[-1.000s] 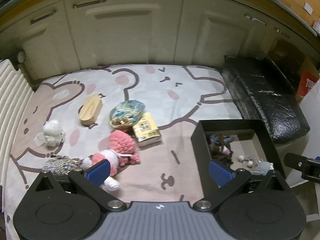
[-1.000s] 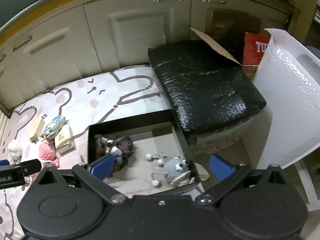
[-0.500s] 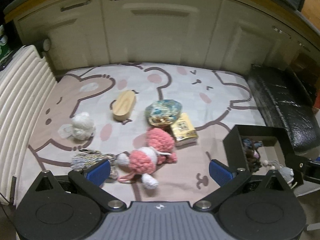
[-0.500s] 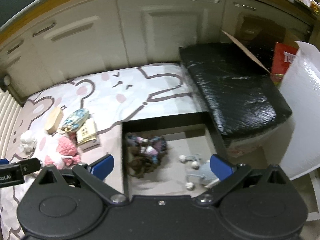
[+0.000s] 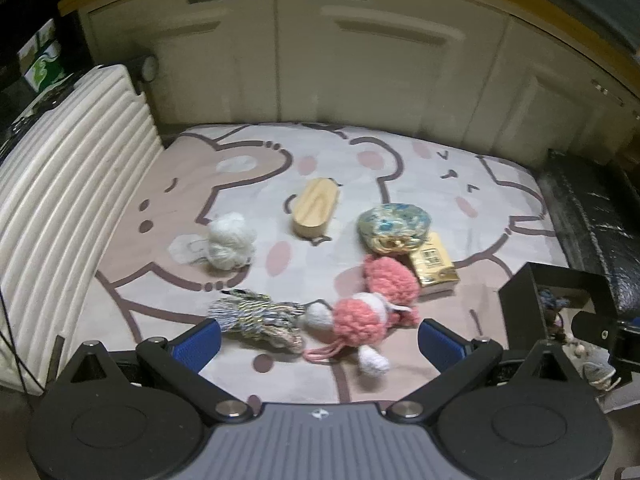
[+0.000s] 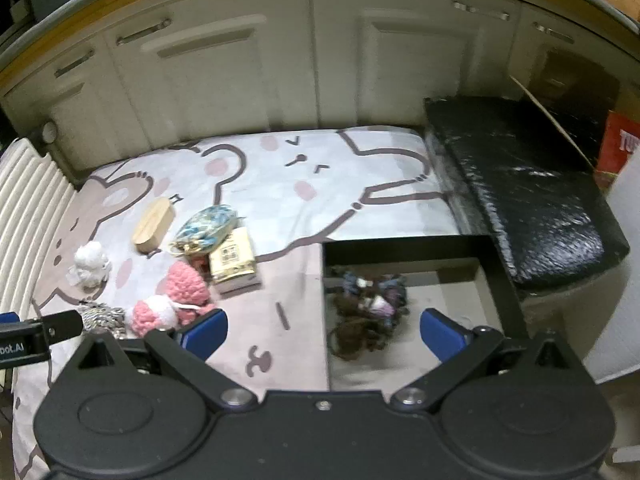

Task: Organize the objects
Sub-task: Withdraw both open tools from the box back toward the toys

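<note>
Pink crocheted toy (image 5: 374, 312) is lying on the cartoon mat (image 5: 400, 184), just beyond the left gripper (image 5: 320, 340), whose jaws are standing wide apart, holding nothing; right gripper (image 6: 323, 330) is likewise gaping empty, hovering near the black box (image 6: 404, 250), which is sitting right of the toys.

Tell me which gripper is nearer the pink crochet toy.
Left. The left gripper hangs open right over the pink crochet toy; the right gripper sits farther right, above the black box edge.
</note>
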Demonstrator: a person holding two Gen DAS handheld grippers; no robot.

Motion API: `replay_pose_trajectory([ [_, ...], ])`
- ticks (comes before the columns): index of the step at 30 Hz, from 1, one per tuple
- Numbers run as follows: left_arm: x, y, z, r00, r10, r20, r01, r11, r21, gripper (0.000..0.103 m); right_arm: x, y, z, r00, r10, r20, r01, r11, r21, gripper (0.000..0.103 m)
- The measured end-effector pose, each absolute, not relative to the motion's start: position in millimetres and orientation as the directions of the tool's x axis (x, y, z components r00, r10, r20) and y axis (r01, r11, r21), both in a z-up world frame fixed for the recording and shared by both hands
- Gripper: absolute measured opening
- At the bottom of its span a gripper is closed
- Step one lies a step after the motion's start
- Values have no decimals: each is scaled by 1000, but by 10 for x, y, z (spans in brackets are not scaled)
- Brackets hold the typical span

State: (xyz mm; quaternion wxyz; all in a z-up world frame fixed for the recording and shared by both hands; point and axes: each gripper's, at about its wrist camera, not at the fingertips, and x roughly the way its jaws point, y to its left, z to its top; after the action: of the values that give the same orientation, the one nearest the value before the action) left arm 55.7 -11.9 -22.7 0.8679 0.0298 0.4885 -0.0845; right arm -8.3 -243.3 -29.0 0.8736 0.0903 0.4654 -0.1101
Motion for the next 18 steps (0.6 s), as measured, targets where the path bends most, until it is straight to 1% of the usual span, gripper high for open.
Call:
replay_pose_trajectory([
  [9, 610, 152, -257, 519, -93, -849, 130, 991, -30, 103, 34, -2213, -297, 553, -68, -830, 245, 966, 85, 103],
  [15, 670, 312, -317, 529, -77, -845, 105, 994, -24, 103, 125, -2092, -305, 556, -75, -828, 257, 963, 86, 103],
  [18, 709, 361, -378, 534, -61, -843, 111, 994, -2, 103, 175, -2028, -312, 563, -75, -823, 261, 961, 91, 103],
])
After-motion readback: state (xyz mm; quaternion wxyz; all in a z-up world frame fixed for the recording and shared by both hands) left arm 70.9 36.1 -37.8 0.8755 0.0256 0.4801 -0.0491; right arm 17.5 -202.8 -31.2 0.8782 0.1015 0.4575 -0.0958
